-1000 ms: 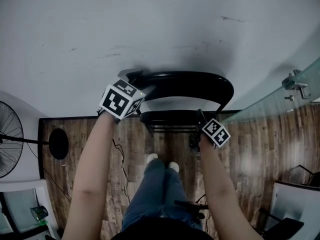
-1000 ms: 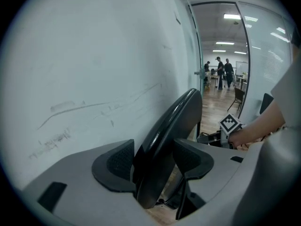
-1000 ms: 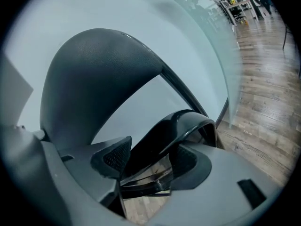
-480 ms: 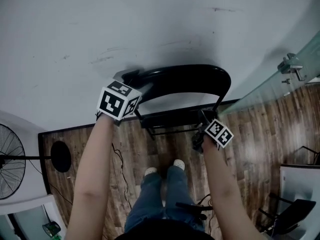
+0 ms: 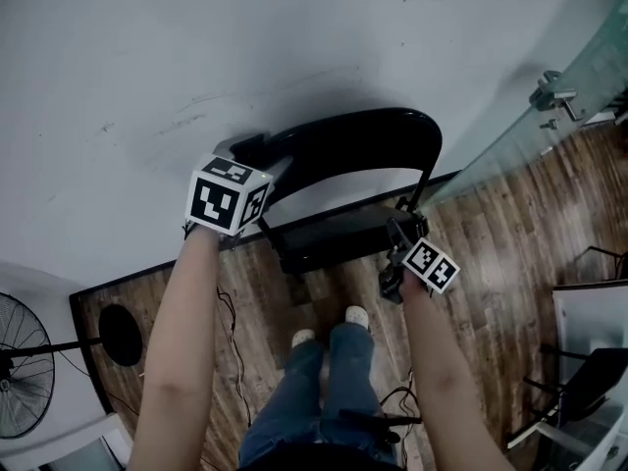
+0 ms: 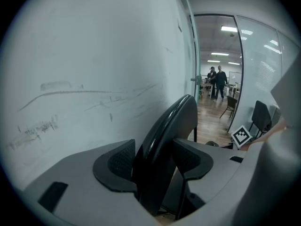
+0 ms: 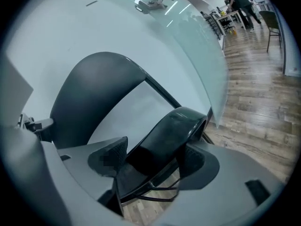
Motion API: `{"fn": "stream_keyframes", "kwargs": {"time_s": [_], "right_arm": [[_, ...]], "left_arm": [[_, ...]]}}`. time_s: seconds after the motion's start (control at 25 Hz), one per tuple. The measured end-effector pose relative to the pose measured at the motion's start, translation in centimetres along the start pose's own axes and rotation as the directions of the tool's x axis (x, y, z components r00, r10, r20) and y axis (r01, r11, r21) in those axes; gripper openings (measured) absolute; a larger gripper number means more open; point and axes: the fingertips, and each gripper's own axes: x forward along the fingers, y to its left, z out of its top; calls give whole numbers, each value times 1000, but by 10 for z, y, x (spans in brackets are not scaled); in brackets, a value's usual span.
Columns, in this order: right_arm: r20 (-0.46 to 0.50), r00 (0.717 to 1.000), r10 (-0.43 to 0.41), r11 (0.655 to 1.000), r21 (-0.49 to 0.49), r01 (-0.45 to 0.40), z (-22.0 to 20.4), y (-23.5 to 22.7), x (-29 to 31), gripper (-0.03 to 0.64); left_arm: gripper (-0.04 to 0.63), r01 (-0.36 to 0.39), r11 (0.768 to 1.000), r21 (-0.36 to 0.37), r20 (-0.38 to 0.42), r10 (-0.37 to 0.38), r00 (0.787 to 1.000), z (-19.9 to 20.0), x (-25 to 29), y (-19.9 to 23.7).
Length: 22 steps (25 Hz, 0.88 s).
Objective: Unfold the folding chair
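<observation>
The black folding chair stands against the white wall, with its curved backrest [image 5: 353,135] above its seat [image 5: 334,238]. My left gripper [image 5: 257,150] is shut on the backrest's left end. In the left gripper view the backrest [image 6: 171,126] runs between the pads of that gripper [image 6: 153,161], which press on both its faces. My right gripper [image 5: 394,228] is at the seat's right front edge. Its jaws are opening, and the seat's rounded lip [image 7: 174,131] lies loose between the pads of the gripper [image 7: 153,161]. The backrest [image 7: 94,93] rises behind it.
A glass partition [image 5: 549,116] with a metal fitting stands to the right of the chair. A floor fan [image 5: 20,381] and its round base [image 5: 120,334] are at the left. My feet [image 5: 329,327] and cables lie on the wood floor. Another chair [image 5: 589,381] is at the right.
The seat has swung out from the frame and shows more of its face. My right gripper came toward me and lower with it. The left gripper stayed on the backrest.
</observation>
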Motion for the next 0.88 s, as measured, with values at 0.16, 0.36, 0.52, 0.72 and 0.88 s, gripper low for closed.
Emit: {"fn": "stream_keyframes", "kwargs": {"time_s": [0.16,0.36,0.52,0.72,0.88], "right_arm": [[26,997,-70,997,34,69,-13,-19,-14,314],[41,989,-140,986,93,136,-30,-41,-30,323],[15,983,-181,981,80,179,-42,-53,-38,351],[-6,974,-227,966,124,226,-60,-72,-47,411],[-10,969,-247,956,159,246,-76,-91,-56,420]], "left_arm": [[239,17,1000,5,20,-17,1000,-5,3,-1],[236,27,999,26,64,-29,997,-12,2,-5],[235,32,999,43,89,-35,995,-16,2,-8],[233,46,998,40,92,-49,995,-24,7,-8],[232,51,998,37,105,-55,993,-31,11,-9]]}}
